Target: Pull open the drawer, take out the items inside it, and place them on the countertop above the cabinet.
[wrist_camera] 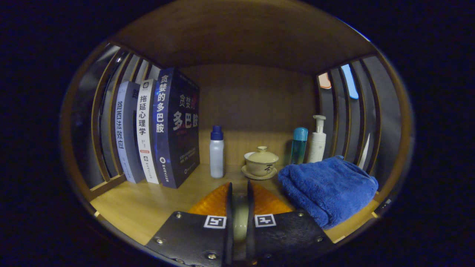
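Gripper: fingers drawn close together, clamped on a pale item that fills the narrow gap between them; only a smooth cream sliver shows, so its kind cannot be told. Countertop: light wood, directly under and ahead of the fingers, bare to their left. Just beyond the fingertips: lidded tea cup on its saucer. Ahead-left: white bottle with a blue cap, upright; further left, three books standing on end. Close on the right: folded blue towel, with a teal bottle and a pump bottle behind it. Step judged: setting the held item down. Handling note: lower onto the bare wood left of the towel and short of the tea cup, keep the item level, loosen the fingers only once it bears on the wood, then back straight out so nothing is nudged
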`<action>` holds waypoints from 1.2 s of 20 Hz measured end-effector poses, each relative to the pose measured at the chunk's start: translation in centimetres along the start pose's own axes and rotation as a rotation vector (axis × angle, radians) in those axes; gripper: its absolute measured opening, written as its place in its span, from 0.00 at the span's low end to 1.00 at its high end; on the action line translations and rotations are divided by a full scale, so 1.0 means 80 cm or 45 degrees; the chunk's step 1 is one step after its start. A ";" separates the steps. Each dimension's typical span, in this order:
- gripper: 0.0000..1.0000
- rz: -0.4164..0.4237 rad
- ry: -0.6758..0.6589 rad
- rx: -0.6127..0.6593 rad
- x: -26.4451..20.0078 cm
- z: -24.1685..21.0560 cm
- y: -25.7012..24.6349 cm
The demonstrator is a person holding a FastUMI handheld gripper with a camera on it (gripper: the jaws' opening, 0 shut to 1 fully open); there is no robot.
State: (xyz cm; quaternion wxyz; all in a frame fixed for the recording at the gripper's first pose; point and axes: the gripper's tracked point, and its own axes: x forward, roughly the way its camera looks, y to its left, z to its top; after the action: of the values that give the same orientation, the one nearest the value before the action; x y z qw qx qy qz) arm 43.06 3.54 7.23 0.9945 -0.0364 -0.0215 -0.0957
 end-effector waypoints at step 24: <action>0.14 -0.045 -0.164 0.005 -0.007 0.014 -0.006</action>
State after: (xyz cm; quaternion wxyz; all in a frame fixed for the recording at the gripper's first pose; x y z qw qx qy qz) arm 42.41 3.25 8.34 0.9893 -0.0401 -0.0863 -0.1105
